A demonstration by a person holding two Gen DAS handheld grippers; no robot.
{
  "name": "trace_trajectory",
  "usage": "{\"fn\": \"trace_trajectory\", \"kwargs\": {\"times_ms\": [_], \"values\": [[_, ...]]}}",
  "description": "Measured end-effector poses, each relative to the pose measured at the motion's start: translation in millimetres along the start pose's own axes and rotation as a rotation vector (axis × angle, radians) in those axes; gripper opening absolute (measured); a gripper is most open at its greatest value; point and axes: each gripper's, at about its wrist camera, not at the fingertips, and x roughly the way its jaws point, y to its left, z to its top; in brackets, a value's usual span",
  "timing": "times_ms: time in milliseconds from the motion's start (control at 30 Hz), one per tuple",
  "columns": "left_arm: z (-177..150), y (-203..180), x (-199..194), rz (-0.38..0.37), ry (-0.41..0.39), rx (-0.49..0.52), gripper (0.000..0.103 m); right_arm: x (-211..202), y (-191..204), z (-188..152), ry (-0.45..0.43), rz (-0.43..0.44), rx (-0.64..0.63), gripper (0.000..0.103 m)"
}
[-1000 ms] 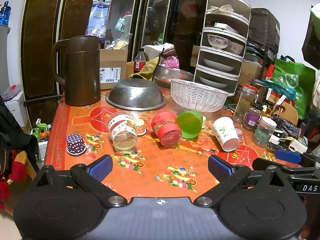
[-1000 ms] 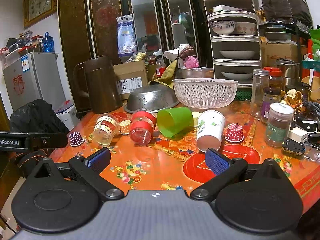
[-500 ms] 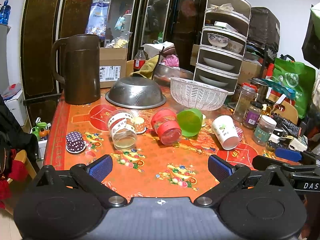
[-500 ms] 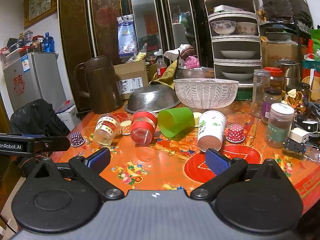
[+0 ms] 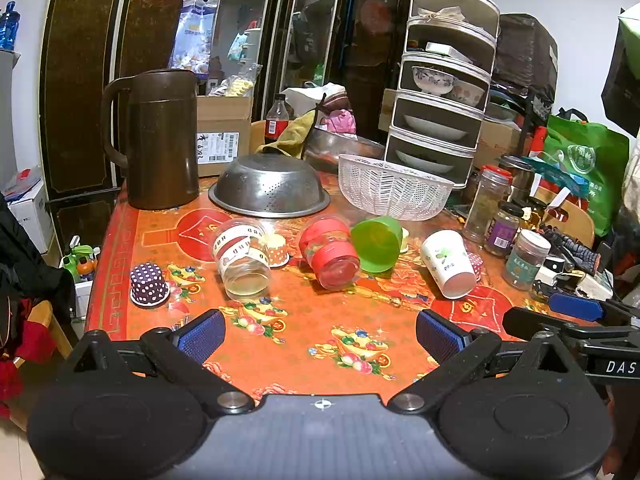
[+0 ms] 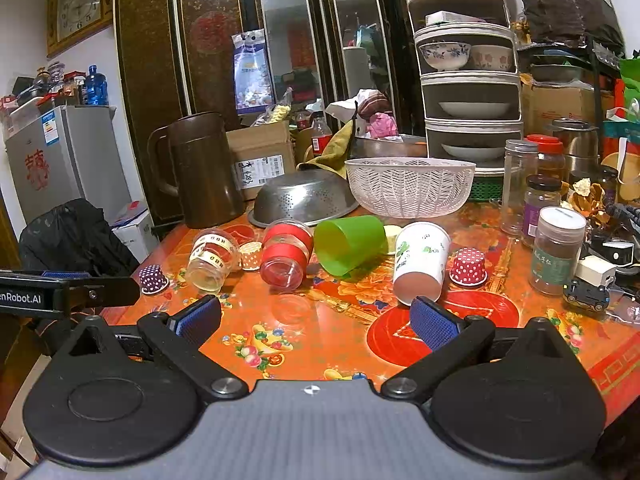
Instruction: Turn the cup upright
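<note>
Several cups lie on their sides on the orange patterned table (image 5: 304,344): a clear cup with a lettered band (image 5: 240,258) (image 6: 210,260), a red-banded clear cup (image 5: 330,252) (image 6: 286,256), a green cup (image 5: 376,244) (image 6: 350,244) and a white paper cup with a leaf print (image 5: 448,262) (image 6: 420,262). My left gripper (image 5: 320,336) is open and empty near the table's front edge. My right gripper (image 6: 316,320) is open and empty, its right pad just in front of the white cup's base.
Small dotted cupcake cups (image 5: 149,285) (image 6: 468,266) stand upside down. A brown jug (image 5: 160,140), an inverted steel colander (image 5: 270,188), a white basket (image 5: 394,190), a dish rack (image 5: 440,100) and several jars (image 6: 556,252) crowd the back and right.
Both grippers have drifted slightly closer to the table. The cups have not moved.
</note>
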Motion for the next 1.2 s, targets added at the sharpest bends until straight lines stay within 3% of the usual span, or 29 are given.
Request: {"fn": "trace_trajectory", "kwargs": {"times_ms": [1200], "values": [[-1.7,-1.1,2.3,-0.008,0.015,-0.005,0.102,-1.5,-2.9,1.4,0.015,-0.009,0.015,0.102]]}}
